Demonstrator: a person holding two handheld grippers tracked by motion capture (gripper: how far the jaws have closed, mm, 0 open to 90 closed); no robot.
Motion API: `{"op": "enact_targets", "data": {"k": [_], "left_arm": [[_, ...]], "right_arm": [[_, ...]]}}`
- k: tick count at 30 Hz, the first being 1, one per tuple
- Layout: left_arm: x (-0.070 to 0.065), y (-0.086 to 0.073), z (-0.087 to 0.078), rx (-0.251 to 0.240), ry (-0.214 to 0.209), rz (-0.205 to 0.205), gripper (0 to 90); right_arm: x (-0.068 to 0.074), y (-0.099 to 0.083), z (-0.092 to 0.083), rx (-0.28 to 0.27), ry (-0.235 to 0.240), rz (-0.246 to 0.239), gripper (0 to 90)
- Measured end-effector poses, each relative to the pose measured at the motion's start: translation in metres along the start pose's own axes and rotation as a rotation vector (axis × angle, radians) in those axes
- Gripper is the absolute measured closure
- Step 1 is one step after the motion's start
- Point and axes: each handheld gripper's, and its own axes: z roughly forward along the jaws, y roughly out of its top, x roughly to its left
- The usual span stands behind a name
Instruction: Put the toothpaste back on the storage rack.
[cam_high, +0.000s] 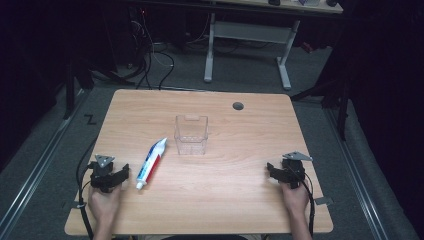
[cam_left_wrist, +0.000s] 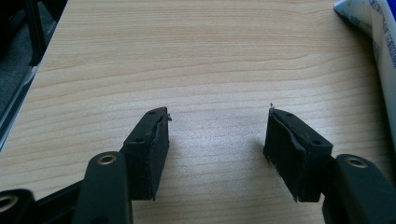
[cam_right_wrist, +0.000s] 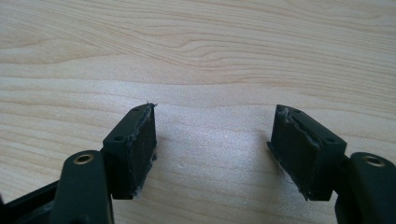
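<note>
High view: both tools rest low on the bench (cam_high: 240, 200), nothing held. Left tool (cam_high: 116, 178) sits at about 8 o'clock of the bench, right tool (cam_high: 278, 174) at about 4 o'clock. Toothpaste tube (cam_high: 151, 162) lies flat just beside the left tool, at its 2 o'clock, cap end toward the person, crimped end pointing at the clear plastic box (cam_high: 191, 135). Box stands upright near bench centre, empty as far as can be seen, close to the tube's far end but apart from it.

Left gripper view: jaws stand wide apart over bare wood, tube edge (cam_left_wrist: 373, 32) off at 1 o'clock, not between them. Right gripper view: right tool (cam_right_wrist: 212, 140) also spread wide, bare wood between the jaws.

Judgement: pre-grasp stage, pick not begun. Likely job is tube into box. Next move calls for the left tool to swing toward the tube, straddle its body across the width, then close. Right tool is well apart from the tube and could steady the box.
</note>
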Motion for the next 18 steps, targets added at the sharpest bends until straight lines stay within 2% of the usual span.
{"op": "enact_targets", "data": {"k": [13, 18], "left_arm": [[0.0005, -0.0001, -0.0002, 0.001, -0.009, -0.002, 38.6], [-0.0001, 0.0, 0.0, 0.005, -0.009, 0.009, 37.2]], "right_arm": [[-0.0002, 0.0002, 0.0003, -0.001, 0.001, -0.001, 31.4], [-0.0002, 0.0002, 0.0003, -0.001, 0.0, 0.0, 31.4]]}}
